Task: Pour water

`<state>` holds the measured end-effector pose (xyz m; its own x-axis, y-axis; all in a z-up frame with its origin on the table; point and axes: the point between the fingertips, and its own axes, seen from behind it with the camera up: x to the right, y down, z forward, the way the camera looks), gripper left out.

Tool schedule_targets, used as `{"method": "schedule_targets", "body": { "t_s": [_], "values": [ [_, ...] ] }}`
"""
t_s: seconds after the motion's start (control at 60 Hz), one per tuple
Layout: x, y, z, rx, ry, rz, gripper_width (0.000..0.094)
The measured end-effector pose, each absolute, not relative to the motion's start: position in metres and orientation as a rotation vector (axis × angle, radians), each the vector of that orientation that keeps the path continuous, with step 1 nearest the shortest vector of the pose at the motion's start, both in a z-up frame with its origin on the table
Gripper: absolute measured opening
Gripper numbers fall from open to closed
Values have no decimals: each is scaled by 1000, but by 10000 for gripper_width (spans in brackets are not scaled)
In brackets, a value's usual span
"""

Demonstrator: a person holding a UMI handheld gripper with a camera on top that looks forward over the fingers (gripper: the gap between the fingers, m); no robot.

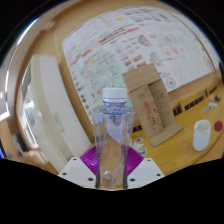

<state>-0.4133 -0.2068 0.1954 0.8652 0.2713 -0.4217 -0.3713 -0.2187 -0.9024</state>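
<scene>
**Bottle gripped upright, cup waiting to one side**

The gripper [112,170] has its two fingers clamped on a clear plastic water bottle [113,140], the magenta pads [92,160] pressing its lower body from both sides. The bottle stands upright with its white cap [116,95] on, so no water can leave yet; the low grip probably leaves room to tip the neck over. A small white cup [203,134] stands well apart on the wooden table [180,152], the likely place for the pour. Beyond the bottle a brown cardboard box [150,100] leans in front of a printed wall poster [120,45]. The cap seems to need removing first.
</scene>
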Motion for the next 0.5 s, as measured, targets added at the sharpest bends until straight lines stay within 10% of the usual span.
{"method": "schedule_targets", "body": {
  "t_s": [0.283,0.5],
  "values": [
    [-337,-176,302,-1352,570,1473,296],
    [-250,-142,281,-955,1014,1962,295]
  ]
}}
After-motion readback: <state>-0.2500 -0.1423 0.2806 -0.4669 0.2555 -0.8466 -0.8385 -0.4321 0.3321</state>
